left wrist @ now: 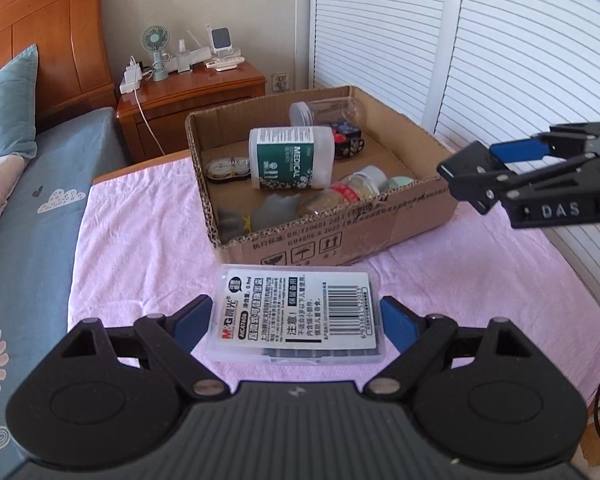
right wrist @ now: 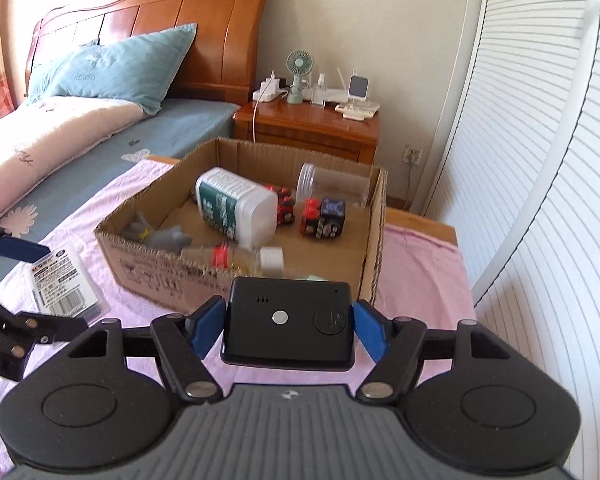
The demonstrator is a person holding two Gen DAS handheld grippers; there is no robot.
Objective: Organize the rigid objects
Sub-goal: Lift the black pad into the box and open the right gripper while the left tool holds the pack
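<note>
Clear flat plastic case [left wrist: 296,316], boxy matte black device [right wrist: 290,326], corrugated cardboard box [left wrist: 380,224].

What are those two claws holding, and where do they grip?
The left gripper clamps a clear plastic case by its short ends; the right gripper clamps a black device by its sides.

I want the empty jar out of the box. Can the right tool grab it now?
Probably not yet. The right tool is already shut on a black device, so it has no free grip. The way itself looks free: the box is open on top and nothing covers the jar.
</note>
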